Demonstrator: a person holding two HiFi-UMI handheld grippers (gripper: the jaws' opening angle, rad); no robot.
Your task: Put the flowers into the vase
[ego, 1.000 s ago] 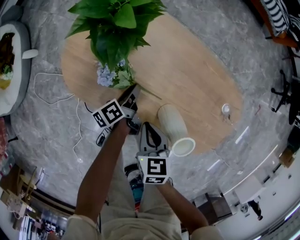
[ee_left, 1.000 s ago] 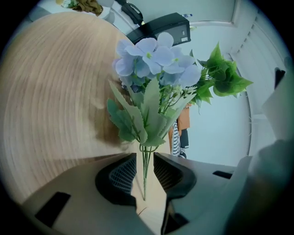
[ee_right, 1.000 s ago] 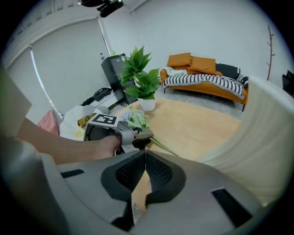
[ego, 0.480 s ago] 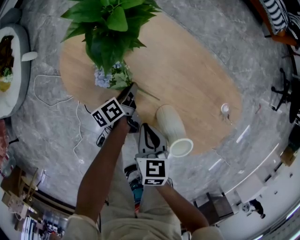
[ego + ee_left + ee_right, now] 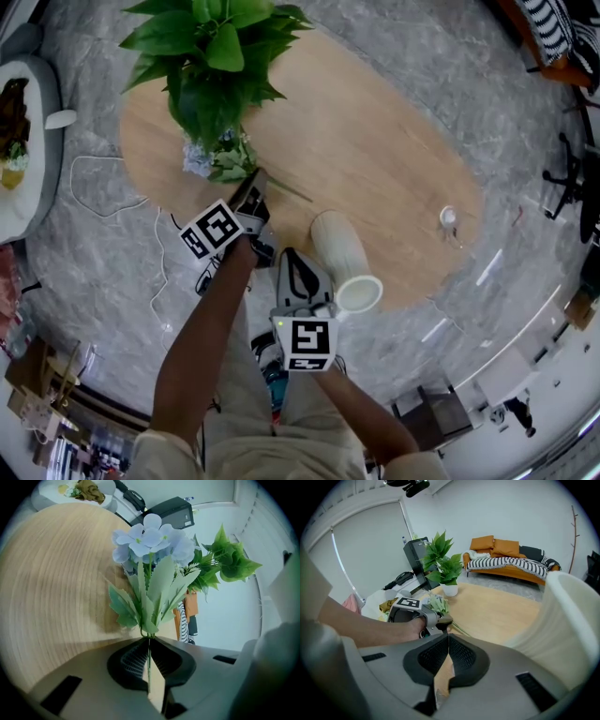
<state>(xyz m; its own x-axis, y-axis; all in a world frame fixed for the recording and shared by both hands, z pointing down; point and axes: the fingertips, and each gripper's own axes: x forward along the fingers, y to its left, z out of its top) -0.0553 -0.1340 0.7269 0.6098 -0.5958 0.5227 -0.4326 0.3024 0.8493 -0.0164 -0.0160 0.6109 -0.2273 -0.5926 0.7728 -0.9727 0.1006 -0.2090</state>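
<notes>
A bunch of pale blue flowers [image 5: 211, 159] with green leaves lies on the oval wooden table [image 5: 375, 141], under the potted plant. My left gripper [image 5: 255, 183] is at their stems. In the left gripper view the jaws are closing, and the thin green stem [image 5: 149, 656] is pinched between the pads, with the blooms [image 5: 150, 541] straight ahead. The white ribbed vase [image 5: 339, 253] lies on its side near the table's front edge. My right gripper [image 5: 289, 255] sits just left of it, shut with nothing in it. In the right gripper view the vase [image 5: 572, 625] fills the right side.
A leafy potted plant [image 5: 220, 66] stands at the table's far left, over the flowers. A small white object [image 5: 449, 217] sits at the table's right end. White cables [image 5: 103, 187] trail on the grey floor to the left. An orange couch [image 5: 511, 555] is beyond the table.
The whole head view has drifted slightly. My left gripper stays at the flower stems. The right gripper beside the vase has not moved.
</notes>
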